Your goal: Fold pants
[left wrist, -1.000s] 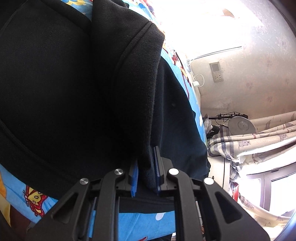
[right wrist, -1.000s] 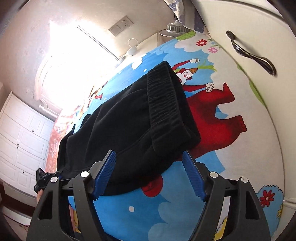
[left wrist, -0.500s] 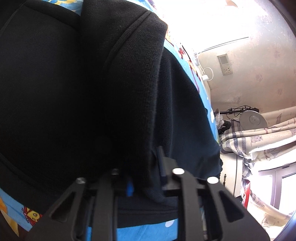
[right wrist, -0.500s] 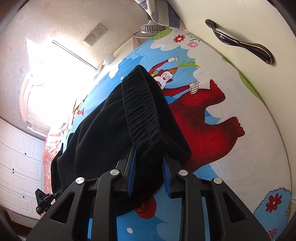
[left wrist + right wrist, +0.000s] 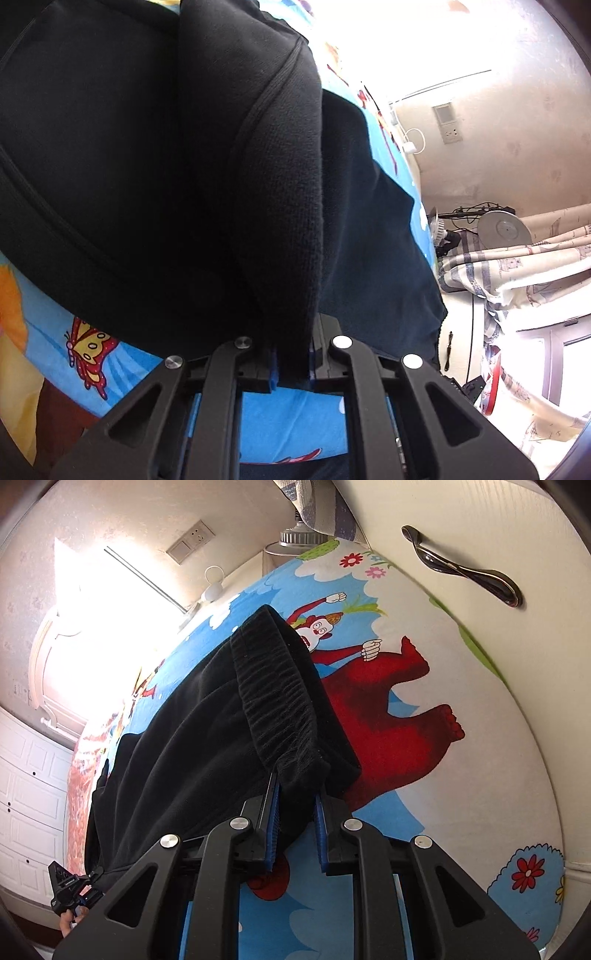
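Note:
Black fleece pants [image 5: 207,738] lie on a bed with a bright cartoon sheet [image 5: 424,812]. In the right wrist view my right gripper [image 5: 295,812] is shut on the ribbed elastic waistband [image 5: 277,701] at its near corner. In the left wrist view my left gripper [image 5: 291,354] is shut on a folded edge of the pants [image 5: 147,166], with thick black fabric bunched between the blue pads. The left gripper also shows in the right wrist view [image 5: 70,890] at the far end of the pants.
A cream cabinet door with a dark handle [image 5: 461,568] borders the bed on the right. A bright window [image 5: 110,609], a wall socket [image 5: 190,541] and a fan [image 5: 502,229] stand beyond the bed. Patterned bedding [image 5: 517,266] hangs nearby.
My right gripper went from wide open to shut on the waistband. My left gripper kept its hold, and the cloth it holds has shifted in view.

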### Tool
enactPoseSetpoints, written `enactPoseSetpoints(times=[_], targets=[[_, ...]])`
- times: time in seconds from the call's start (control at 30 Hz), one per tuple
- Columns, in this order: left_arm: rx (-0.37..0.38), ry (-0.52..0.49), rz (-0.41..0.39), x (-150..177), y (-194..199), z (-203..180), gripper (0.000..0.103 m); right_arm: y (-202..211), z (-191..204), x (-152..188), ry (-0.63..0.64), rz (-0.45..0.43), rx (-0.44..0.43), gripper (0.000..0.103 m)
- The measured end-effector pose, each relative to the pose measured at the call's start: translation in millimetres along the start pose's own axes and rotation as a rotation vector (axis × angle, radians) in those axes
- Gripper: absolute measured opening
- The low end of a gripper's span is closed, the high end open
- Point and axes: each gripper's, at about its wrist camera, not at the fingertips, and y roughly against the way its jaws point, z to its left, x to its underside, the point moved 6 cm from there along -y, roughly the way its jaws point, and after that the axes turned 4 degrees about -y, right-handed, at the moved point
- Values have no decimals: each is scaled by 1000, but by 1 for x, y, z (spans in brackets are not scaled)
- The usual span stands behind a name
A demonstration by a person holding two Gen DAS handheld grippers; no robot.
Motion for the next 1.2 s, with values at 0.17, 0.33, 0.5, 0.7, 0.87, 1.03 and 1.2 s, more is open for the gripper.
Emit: enactPoseSetpoints(times=[0.17,0.33,0.5,0.7,0.87,1.03,1.2], targets=[[9,-36,-41,3,14,-12,10,4,11,0,62,-26,52,16],[-23,2,5,17,5,12,10,0,6,5,89,-24,107,19],[-58,-38,6,18,8,12,19,27,12,3,174,-110,288,74],[-348,-210,-91,10,39,7,48,45,73,15,306,-215,279,87],[-488,-430,-182,-9,36,-41,62,-20,172,74,522,-112,123,87],[-722,-593,-218,-56,10,-65,65,-82,226,136,703,-50,126,86],[-751,-537,-243,-135,-2,-74,64,-97,224,176,786,-37,178,86]])
